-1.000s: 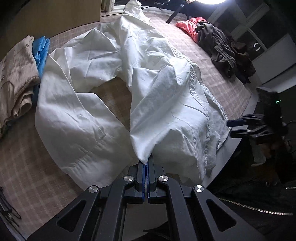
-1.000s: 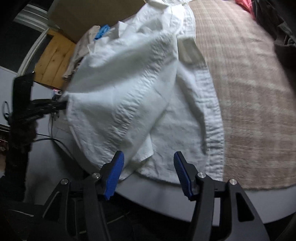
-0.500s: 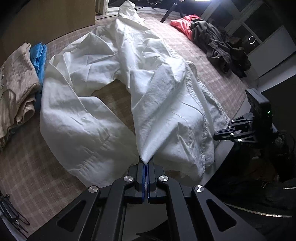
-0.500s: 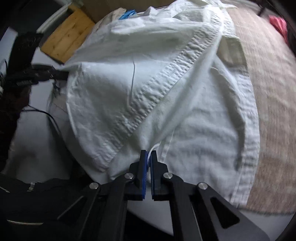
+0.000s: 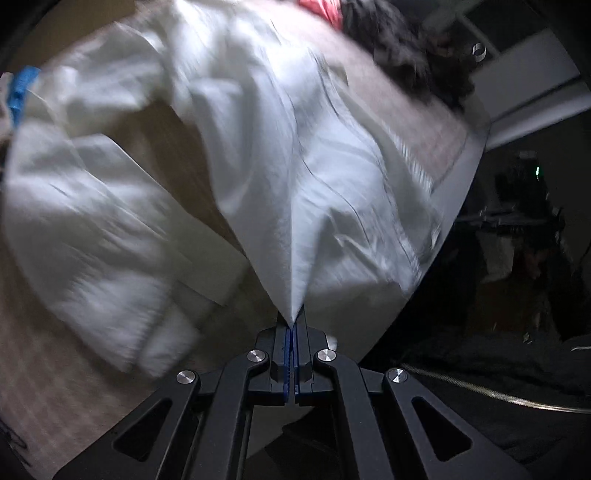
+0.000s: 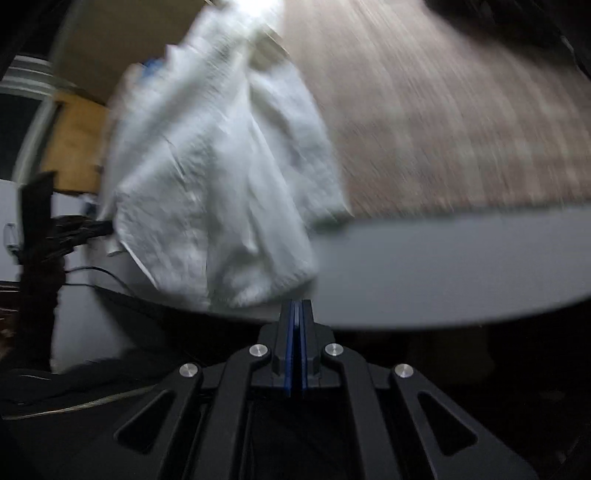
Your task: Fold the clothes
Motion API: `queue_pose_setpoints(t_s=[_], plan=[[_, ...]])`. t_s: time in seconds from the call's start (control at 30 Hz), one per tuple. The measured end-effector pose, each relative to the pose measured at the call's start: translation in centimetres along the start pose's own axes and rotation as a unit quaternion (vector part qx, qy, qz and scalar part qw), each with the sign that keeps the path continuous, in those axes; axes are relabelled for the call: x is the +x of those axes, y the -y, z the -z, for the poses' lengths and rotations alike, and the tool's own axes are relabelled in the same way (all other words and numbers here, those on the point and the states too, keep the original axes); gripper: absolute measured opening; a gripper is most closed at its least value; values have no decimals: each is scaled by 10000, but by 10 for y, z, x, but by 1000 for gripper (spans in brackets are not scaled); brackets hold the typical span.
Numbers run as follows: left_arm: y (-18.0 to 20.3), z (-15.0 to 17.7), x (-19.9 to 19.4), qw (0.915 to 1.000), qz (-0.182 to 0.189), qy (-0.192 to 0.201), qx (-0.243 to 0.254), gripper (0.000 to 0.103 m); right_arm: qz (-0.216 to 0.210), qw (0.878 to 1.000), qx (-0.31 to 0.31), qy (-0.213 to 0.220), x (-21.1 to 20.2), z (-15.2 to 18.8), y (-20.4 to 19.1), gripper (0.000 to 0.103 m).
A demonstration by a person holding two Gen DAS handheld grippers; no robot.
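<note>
A crumpled white shirt [image 5: 258,147] is spread over the checked tablecloth [image 5: 37,369]. A pinched point of its fabric runs down into my left gripper [image 5: 291,325], which is shut on it near the table's front edge. In the right wrist view the shirt [image 6: 207,192] hangs bunched over the grey table rim [image 6: 443,266]. Its lower edge meets the tips of my right gripper [image 6: 295,306], whose blue pads are pressed together on the hem. Both views are blurred by motion.
A dark clothes pile [image 5: 406,48] and a red garment [image 5: 321,7] lie at the far right of the table. A blue garment [image 5: 22,85] shows at the left edge. A wooden box [image 6: 74,144] stands beyond the table. Bare checked cloth [image 6: 443,110] stretches right of the shirt.
My right gripper went from open to shut on the shirt's hem, then pulled sideways. The left gripper stayed shut on the fabric and shifted, dragging the shirt along.
</note>
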State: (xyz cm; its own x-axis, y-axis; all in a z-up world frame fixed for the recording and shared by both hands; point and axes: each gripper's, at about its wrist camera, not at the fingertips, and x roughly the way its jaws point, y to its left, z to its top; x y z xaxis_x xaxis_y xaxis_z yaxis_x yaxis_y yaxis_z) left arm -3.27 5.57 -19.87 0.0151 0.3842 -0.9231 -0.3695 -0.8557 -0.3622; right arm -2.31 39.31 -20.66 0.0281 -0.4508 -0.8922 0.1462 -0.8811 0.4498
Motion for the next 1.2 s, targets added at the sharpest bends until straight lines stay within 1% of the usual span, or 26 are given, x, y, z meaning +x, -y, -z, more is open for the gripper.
queue_pose_setpoints(t_s=[0.07, 0.1, 0.13, 0.17, 0.2, 0.23, 0.27, 0.3, 0.33, 0.37, 0.43, 0.47, 0.53, 0.6, 0.67, 0.77, 0.87, 0.9, 1.0, 1.03, 1.1, 1.17, 1.2], plan=[[4, 0, 11, 10000, 27, -82, 35, 0, 125, 9999, -8, 112, -11, -8, -2, 4], [4, 0, 13, 9999, 57, -99, -2, 1, 185, 9994, -90, 271, -25, -16, -7, 6], [4, 1, 12, 9999, 72, -96, -32, 1, 245, 9986, -171, 431, -38, -24, -11, 10], [5, 2, 8, 10000, -2, -45, -20, 1, 277, 9975, -271, 587, -52, -32, -15, 16], [6, 4, 1, 9999, -146, 50, 7, 1, 264, 9960, -420, 744, -66, -41, -20, 19], [7, 7, -6, 9995, -273, 148, 16, 1, 249, 9937, -601, 911, -81, -52, -27, 24], [6, 10, -14, 9991, -325, 260, -57, 1, 255, 9908, -788, 1074, -95, -62, -35, 30], [6, 13, -22, 9984, -388, 382, -142, 4, 296, 9871, -984, 1229, -105, -71, -42, 35], [7, 17, -30, 9969, -503, 537, -275, 5, 346, 9826, -1177, 1398, -115, -81, -48, 44], [10, 20, -37, 9952, -618, 659, -388, 6, 410, 9770, -1365, 1588, -124, -91, -52, 50], [22, 26, -49, 9899, -823, 974, -612, 6, 422, 9672, -1659, 1875, -135, -115, -54, 52], [29, 26, -52, 9876, -866, 1116, -678, 6, 332, 9652, -1741, 1923, -134, -131, -52, 52], [50, 26, -54, 9822, -880, 1417, -868, 6, 96, 9653, -1811, 1878, -129, -158, -47, 52], [70, 24, -54, 9758, -896, 1699, -1047, 10, -53, 9656, -1937, 1732, -115, -194, -43, 52], [94, 14, -41, 9725, -929, 1802, -1142, 10, -134, 9665, -2104, 1466, -91, -226, -42, 52], [130, -4, -12, 9688, -993, 1847, -1324, 11, -326, 9671, -2275, 1087, -60, -257, -42, 52], [160, -15, 20, 9681, -1141, 1691, -1453, 12, -558, 9660, -2421, 718, -33, -278, -42, 52], [166, -13, 24, 9675, -1173, 1633, -1531, 12, -610, 9646, -2496, 601, -27, -280, -41, 52], [181, -6, 35, 9646, -1274, 1469, -1780, 12, -659, 9566, -2822, 290, -34, -268, -33, 52], [182, 2, 32, 9608, -1341, 1467, -1934, 12, -712, 9554, -2860, 213, -43, -262, -27, 52], [183, 17, 27, 9528, -1467, 1457, -2224, 12, -789, 9499, -3015, 224, -60, -249, -17, 52], [186, 22, 27, 9512, -1471, 1439, -2299, 12, -807, 9438, -3189, 318, -71, -238, -9, 52], [190, 18, 31, 9516, -1457, 1475, -2269, 14, -724, 9431, -3222, 379, -68, -236, -7, 52]])
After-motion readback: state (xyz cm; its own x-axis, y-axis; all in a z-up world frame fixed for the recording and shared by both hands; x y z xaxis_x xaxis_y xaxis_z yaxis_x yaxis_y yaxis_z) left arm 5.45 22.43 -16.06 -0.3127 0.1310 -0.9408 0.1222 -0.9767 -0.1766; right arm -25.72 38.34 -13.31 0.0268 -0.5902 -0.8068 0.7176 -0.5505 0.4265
